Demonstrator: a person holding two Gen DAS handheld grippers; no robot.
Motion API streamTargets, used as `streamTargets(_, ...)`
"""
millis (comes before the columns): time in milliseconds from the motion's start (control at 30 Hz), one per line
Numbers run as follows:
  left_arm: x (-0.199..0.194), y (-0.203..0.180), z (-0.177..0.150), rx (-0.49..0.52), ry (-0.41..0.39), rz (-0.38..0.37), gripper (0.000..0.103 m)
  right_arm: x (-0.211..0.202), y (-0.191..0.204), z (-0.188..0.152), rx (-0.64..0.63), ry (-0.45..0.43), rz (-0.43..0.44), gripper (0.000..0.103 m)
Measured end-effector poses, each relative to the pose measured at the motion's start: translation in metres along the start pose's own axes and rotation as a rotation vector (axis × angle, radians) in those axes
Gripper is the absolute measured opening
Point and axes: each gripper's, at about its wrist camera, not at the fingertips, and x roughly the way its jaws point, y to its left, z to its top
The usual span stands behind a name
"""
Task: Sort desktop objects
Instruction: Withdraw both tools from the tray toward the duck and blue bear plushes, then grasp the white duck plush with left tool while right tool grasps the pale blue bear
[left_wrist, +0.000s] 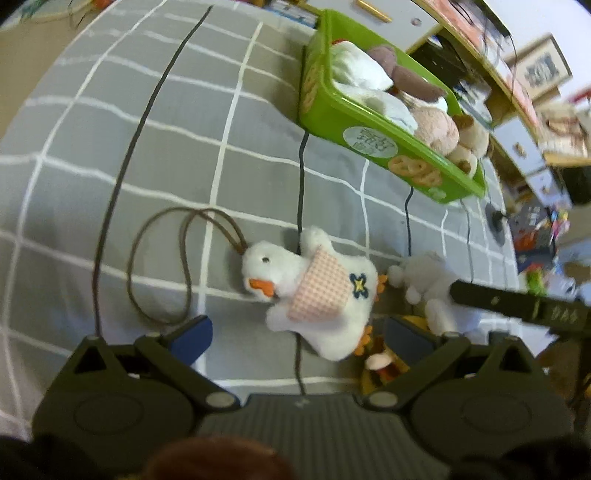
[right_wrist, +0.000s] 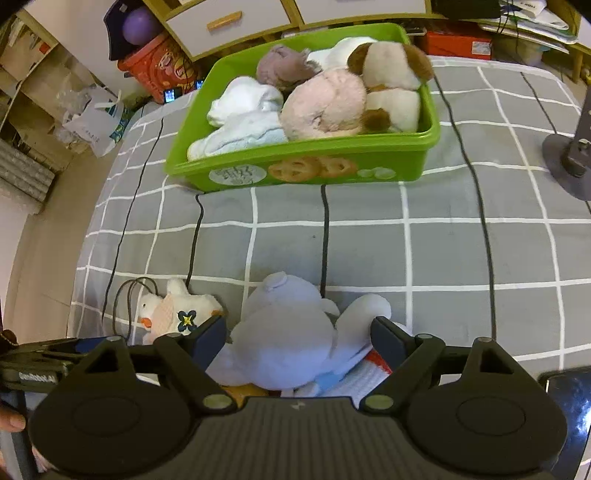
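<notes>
Green plastic marks the goal: a bin (right_wrist: 306, 168) already heaped with plush toys sits at the far side of the desk (right_wrist: 461, 251), which is covered in grey cloth with white check lines. Nearer, two toys are still out. The white duck (left_wrist: 314, 288), with a pink checked bib and a long brown cord loop (left_wrist: 162, 266), lies just ahead of the left gripper (left_wrist: 295, 332), whose jaws stand open with the duck's lower body between them, nothing pinched yet. The pale plush bear (right_wrist: 291, 332) lies face down between the wide-open jaws of the right gripper (right_wrist: 299, 339), on top of something knitted in white, red and blue. Several thin black cables (right_wrist: 324, 236) run across the cloth, one passing under the duck. The risks, as I judge them: closing on the duck could catch that cable or leave the cord loop trailing to snag, and the bear's soft bulk may slip from a shallow pinch. With the bin this full, a toy dropped on top may roll back out.
</notes>
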Motion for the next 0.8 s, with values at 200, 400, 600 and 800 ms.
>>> streamTargets(200,0.013,-0.002,0.000,-0.078,0.009,-0.051,0.083,0.010,0.004,0.000,-0.024,0.017,-0.017,0.086)
streamTargets(400,0.019,-0.009,0.001,-0.064,-0.037,-0.010,0.051,0.014,0.003,0.000,-0.045,0.012,-0.008,0.079)
streamTargets(600,0.014,-0.018,0.008,0.019,-0.064,-0.027,0.037,0.011,-0.002,0.003,-0.041,-0.010,0.032,0.069)
streamTargets(800,0.001,-0.022,0.021,0.121,-0.070,-0.023,0.034,0.000,-0.009,0.009,0.002,-0.072,0.046,0.043)
